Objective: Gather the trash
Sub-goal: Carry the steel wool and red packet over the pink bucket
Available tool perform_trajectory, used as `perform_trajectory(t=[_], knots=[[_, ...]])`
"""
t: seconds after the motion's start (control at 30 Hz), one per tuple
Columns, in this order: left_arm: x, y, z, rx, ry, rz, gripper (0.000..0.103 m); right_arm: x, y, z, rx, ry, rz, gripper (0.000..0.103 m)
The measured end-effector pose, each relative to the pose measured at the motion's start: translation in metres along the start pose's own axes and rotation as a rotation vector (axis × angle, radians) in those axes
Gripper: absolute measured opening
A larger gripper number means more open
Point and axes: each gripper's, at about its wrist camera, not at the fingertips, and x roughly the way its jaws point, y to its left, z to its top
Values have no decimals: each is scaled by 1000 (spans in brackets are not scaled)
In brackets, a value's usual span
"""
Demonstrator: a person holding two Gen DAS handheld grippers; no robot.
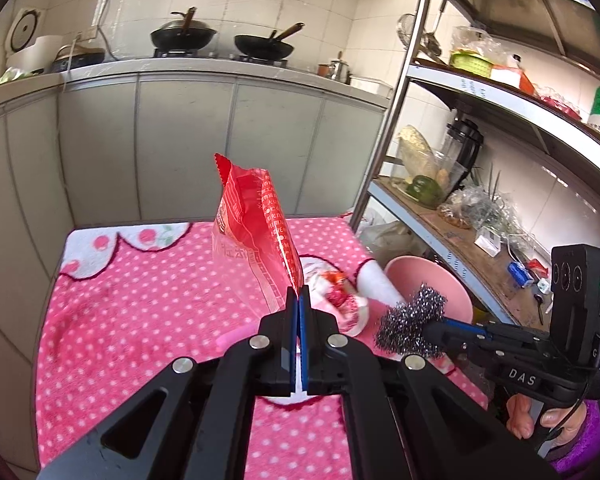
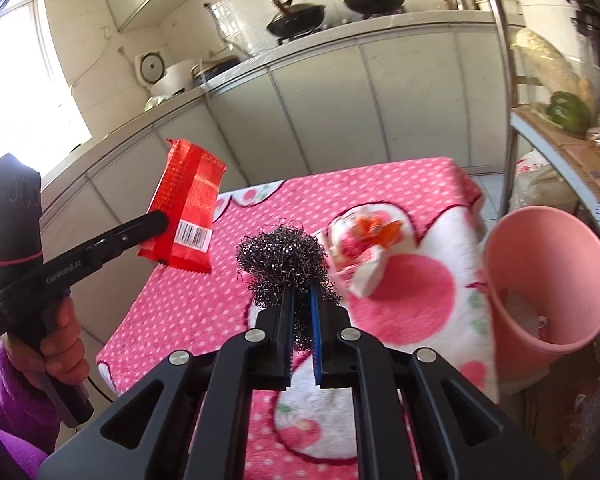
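I have two pieces of trash in hand at once; the wrapper sits mid-frame in the left view, pinched by its lower corner in my left gripper, jaws fully closed on the film; it stands up above the fingers, so it is light, crinkly and slick, and a corner hold like this could slip if I swing fast; a grip further into the body would be safer. The scourer is centre-frame in the right view, clamped between the fingers of my right gripper; it is a springy wire ball, light, squashes under the pads and snags well, so I judge that hold secure. A crumpled tissue with orange scraps lies on the pink cloth just right of the scourer, not yet collected; soft, best pinched at a raised fold. The pink bin hangs at the right edge of the right view, beside the table, mouth tilted toward me. A hand in a purple sleeve holds the left handle at lower left.
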Motion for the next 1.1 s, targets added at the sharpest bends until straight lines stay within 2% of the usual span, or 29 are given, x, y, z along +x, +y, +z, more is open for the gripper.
perform_trajectory(t=[0.5,0.8,1.1], knots=[[57,-121,31,170,3,-200,0,-50,-93,5,158,-137,-234,8],[121,-184,26,244,95,-272,0,-51,-158,-1,262,-138,-339,8],[188,-216,7,267,221,-297,0,-27,-197,-10,314,-77,-397,8]])
